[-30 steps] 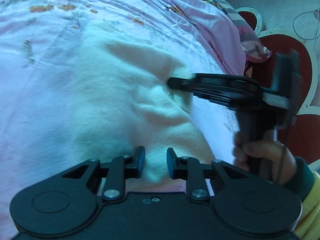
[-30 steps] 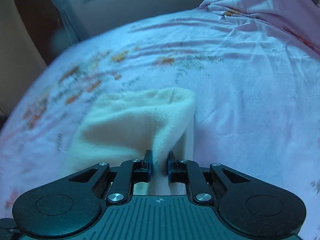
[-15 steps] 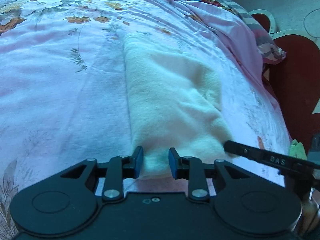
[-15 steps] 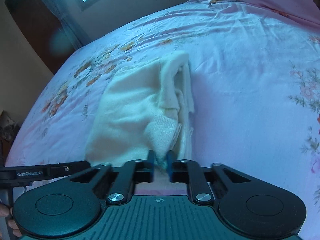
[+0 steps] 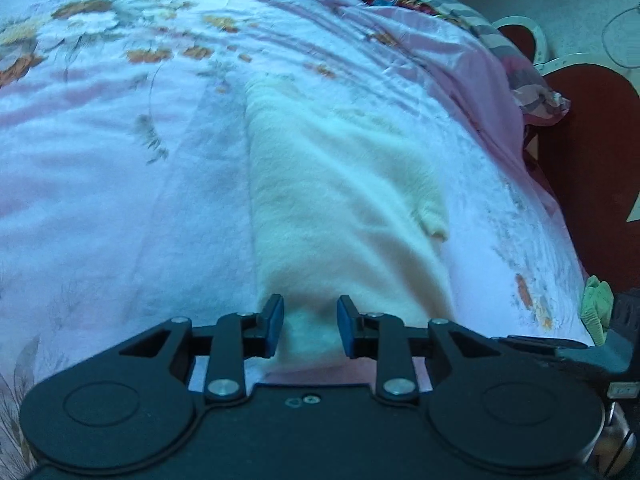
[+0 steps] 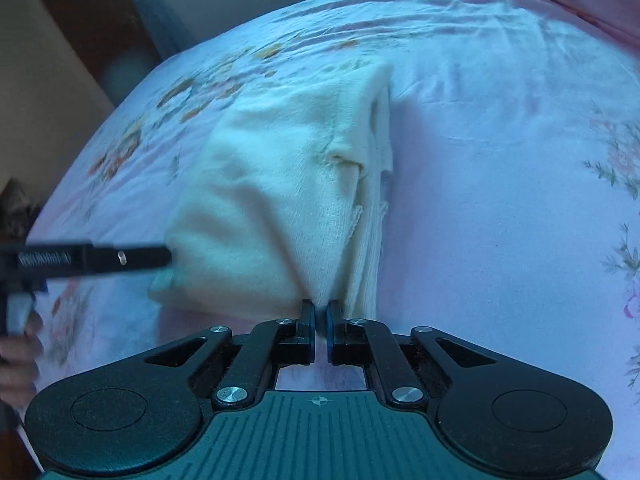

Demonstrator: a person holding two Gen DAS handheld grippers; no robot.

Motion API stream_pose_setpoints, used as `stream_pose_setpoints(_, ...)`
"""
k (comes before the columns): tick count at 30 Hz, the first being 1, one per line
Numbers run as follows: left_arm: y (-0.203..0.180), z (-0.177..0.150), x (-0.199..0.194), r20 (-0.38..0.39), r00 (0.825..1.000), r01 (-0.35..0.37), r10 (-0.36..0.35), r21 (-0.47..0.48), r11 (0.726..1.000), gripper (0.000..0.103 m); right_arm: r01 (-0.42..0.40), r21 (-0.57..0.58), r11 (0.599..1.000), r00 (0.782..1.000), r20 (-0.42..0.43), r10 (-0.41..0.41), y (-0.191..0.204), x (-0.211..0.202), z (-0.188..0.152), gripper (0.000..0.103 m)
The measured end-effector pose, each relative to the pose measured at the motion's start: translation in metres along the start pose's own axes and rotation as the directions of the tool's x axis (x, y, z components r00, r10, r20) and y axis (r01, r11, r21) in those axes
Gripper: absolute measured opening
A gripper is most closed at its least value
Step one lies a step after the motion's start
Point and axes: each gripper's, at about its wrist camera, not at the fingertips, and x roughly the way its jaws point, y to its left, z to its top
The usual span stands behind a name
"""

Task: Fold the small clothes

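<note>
A cream knit garment (image 5: 340,208) lies lengthwise as a narrow strip on the pink floral bedsheet (image 5: 120,184). My left gripper (image 5: 310,312) is at its near end, pads partly apart and pressed on a thick bunch of the cloth. In the right wrist view that gripper's finger (image 6: 120,258) reaches the garment's (image 6: 260,200) near left corner. My right gripper (image 6: 319,308) has its jaws closing tight on a thin fold at the near right edge, where layered edges show. Its black finger (image 5: 540,342) lies low on the right in the left wrist view.
A crumpled pink quilt with a patterned pillow (image 5: 500,60) is piled at the far right of the bed. Beyond the bed's right edge are a red heart-shaped panel (image 5: 592,140) and a green item (image 5: 598,308). A hand (image 6: 16,356) grips the left tool.
The right gripper carried its fold from the middle of the garment to the near edge, laying the cloth into a narrow strip, and its jaws pinched tighter. The left gripper shifted slightly.
</note>
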Motion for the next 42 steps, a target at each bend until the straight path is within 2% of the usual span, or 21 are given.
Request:
stream_pose_setpoints(3,-0.01,0.008,0.004,0.011,1.0,0.013,-0.013,0.013,1.0,0.026,-0.009,0.045,0.999,0.996,0.088,0.005,-0.001,-0.011,0.014,0.011)
stream_pose_setpoints(4,-0.013,0.009,0.009,0.008,1.0,0.008,-0.008,0.015,1.0,0.026,-0.027,0.05,0.998,0.994,0.11,0.022,0.0,-0.012,0.018,0.015)
stream_pose_setpoints(5,-0.016,0.01,0.015,-0.001,1.0,0.0,0.0,0.021,1.0,0.026,-0.023,0.042,0.999,0.993,0.114,0.018,0.003,-0.009,0.022,0.015)
stream_pose_setpoints(8,-0.018,0.001,0.032,-0.028,0.998,-0.059,0.062,0.069,0.996,0.026,0.044,0.025,0.999,0.998,0.051,-0.045,0.004,0.016,0.024,0.015)
stream_pose_setpoints(12,-0.011,-0.02,0.029,-0.023,0.996,-0.081,0.084,0.116,0.99,0.025,0.011,0.133,0.991,0.999,0.048,-0.017,-0.019,0.015,-0.003,0.013)
stream_pose_setpoints(15,-0.011,-0.017,0.025,-0.026,0.996,-0.08,0.083,0.108,0.991,0.024,0.032,0.101,0.994,0.998,0.043,-0.036,-0.017,0.007,-0.004,0.011)
stream_pose_setpoints(17,-0.014,-0.013,0.016,-0.018,0.997,-0.073,0.075,0.099,0.992,0.022,0.051,0.1,0.994,0.995,0.08,-0.059,-0.013,-0.006,0.004,0.012)
stream_pose_setpoints(19,-0.016,-0.006,0.006,0.014,0.999,-0.053,0.052,0.09,0.995,0.022,0.059,0.078,0.995,0.985,0.157,-0.07,-0.007,-0.022,0.015,0.012)
stream_pose_setpoints(22,-0.024,0.014,0.007,0.047,0.998,-0.037,0.032,0.094,0.995,0.022,0.067,0.025,0.997,0.968,0.241,-0.071,0.008,-0.025,0.044,0.013)
stream_pose_setpoints(25,-0.031,0.03,0.026,0.043,0.998,-0.044,0.04,0.108,0.993,0.025,0.053,-0.006,0.999,0.967,0.249,-0.05,0.018,-0.002,0.074,0.013)
stream_pose_setpoints(27,-0.03,0.032,0.039,0.035,0.998,-0.051,0.047,0.11,0.993,0.025,0.068,-0.075,0.995,0.979,0.199,-0.052,0.024,0.031,0.09,0.013)
stream_pose_setpoints(28,-0.029,0.03,0.043,0.03,0.998,-0.053,0.05,0.114,0.992,0.025,0.115,-0.12,0.986,0.981,0.171,-0.094,0.023,0.048,0.094,0.013)
stream_pose_setpoints(30,-0.024,0.022,0.046,0.028,0.999,-0.042,0.039,0.118,0.992,0.025,0.241,-0.178,0.954,0.963,0.162,-0.213,0.008,0.083,0.098,0.013)
stream_pose_setpoints(32,-0.023,0.014,0.045,0.034,0.999,-0.036,0.031,0.14,0.989,0.025,0.225,-0.103,0.969,0.965,0.162,-0.207,-0.016,0.097,0.107,0.013)
stream_pose_setpoints(34,-0.028,0.009,0.044,0.041,0.998,-0.054,0.046,0.195,0.979,0.025,0.222,-0.077,0.972,0.965,0.162,-0.208,-0.023,0.103,0.115,0.013)
stream_pose_setpoints(36,-0.027,0.011,0.04,0.034,0.998,-0.05,0.044,0.193,0.98,0.025,0.209,-0.056,0.976,0.968,0.15,-0.199,-0.028,0.095,0.115,0.013)
stream_pose_setpoints(39,-0.024,0.022,0.031,0.043,0.999,-0.028,0.023,0.139,0.99,0.025,0.194,-0.057,0.979,0.963,0.203,-0.179,-0.013,0.061,0.101,0.013)
stream_pose_setpoints(42,-0.029,0.038,0.035,0.077,0.996,-0.053,0.042,0.15,0.987,0.028,0.127,-0.105,0.986,0.967,0.235,-0.099,0.016,0.035,0.079,0.013)
